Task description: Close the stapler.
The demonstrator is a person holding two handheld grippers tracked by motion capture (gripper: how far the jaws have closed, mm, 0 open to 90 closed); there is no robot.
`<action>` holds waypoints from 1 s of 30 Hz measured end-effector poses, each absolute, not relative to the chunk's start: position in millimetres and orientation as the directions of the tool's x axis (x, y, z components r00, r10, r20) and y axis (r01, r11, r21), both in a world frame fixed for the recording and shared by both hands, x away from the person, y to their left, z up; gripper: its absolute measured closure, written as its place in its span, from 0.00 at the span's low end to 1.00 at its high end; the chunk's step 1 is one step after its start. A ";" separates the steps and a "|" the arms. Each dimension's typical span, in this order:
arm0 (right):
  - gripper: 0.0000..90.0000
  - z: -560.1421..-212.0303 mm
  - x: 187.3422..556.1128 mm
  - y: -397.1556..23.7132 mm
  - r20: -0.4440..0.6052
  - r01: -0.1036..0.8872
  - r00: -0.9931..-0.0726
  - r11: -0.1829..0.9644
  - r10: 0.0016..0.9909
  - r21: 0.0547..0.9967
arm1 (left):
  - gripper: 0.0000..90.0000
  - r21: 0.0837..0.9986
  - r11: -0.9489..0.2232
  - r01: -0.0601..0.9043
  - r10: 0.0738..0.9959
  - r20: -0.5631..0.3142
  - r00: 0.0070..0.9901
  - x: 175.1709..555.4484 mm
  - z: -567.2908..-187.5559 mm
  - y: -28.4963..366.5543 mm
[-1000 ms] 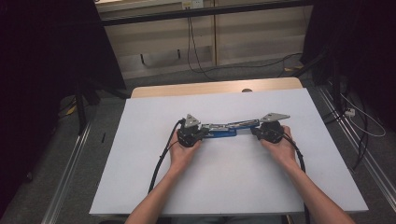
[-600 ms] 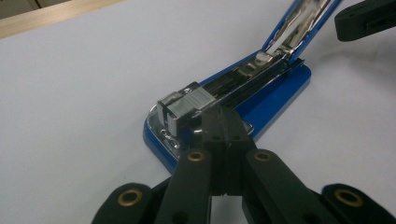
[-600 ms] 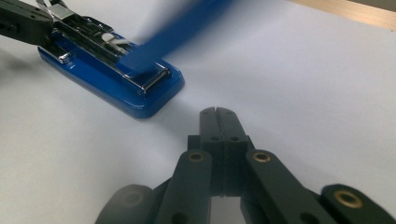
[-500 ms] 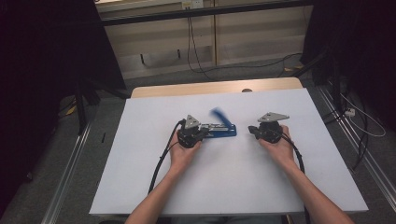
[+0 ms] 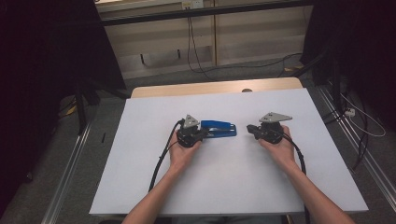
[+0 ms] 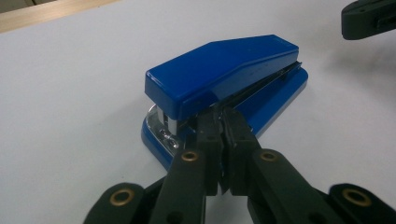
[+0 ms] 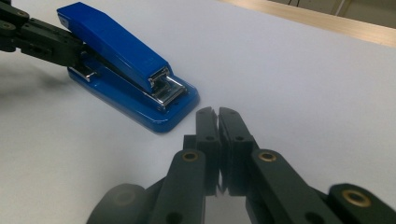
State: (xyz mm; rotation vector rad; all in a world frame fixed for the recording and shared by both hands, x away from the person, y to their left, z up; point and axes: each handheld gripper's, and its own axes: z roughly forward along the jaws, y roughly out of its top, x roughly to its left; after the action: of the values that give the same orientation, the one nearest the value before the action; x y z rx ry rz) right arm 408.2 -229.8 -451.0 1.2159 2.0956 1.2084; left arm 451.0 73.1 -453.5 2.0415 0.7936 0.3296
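Both forearms enter from frame bottom over white table sheet (image 5: 140, 154). I see blue stapler (image 5: 218, 129) lying flat at frame centre. Left gripper (image 5: 201, 133) level, jaws closed, tips touching stapler's side, nothing pinched. Right gripper (image 5: 249, 129) level, jaws closed, empty, just right of stapler. Contact point under stapler arm hard to make out.

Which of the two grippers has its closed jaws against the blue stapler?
The left gripper: its shut jaws reach the hinge end of the blue stapler. The right gripper is also shut, but white table shows between it and the stapler.
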 end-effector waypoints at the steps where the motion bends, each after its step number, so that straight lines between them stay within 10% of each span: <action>1: 0.96 -451.4 408.2 -229.8 0.059 0.475 -0.525 0.235 0.849 0.848 | 0.95 0.823 -0.389 0.414 0.644 -0.078 0.761 450.8 -453.7 72.9; 11: 0.78 -450.3 406.7 -236.8 0.098 0.485 -0.497 0.182 0.862 0.856 | 0.87 0.821 -0.388 0.419 0.624 -0.101 0.775 445.6 -451.6 69.6; 30: 0.17 -445.2 402.6 -239.0 0.105 0.472 -0.454 0.139 0.885 0.870 | 0.31 0.854 -0.340 0.393 0.667 -0.076 0.741 433.7 -434.9 90.5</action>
State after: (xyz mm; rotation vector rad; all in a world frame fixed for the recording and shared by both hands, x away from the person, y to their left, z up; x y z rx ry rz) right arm 402.6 -239.0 -445.2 1.2985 1.9859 1.2590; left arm 433.7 90.5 -434.9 1.9732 0.8060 0.3562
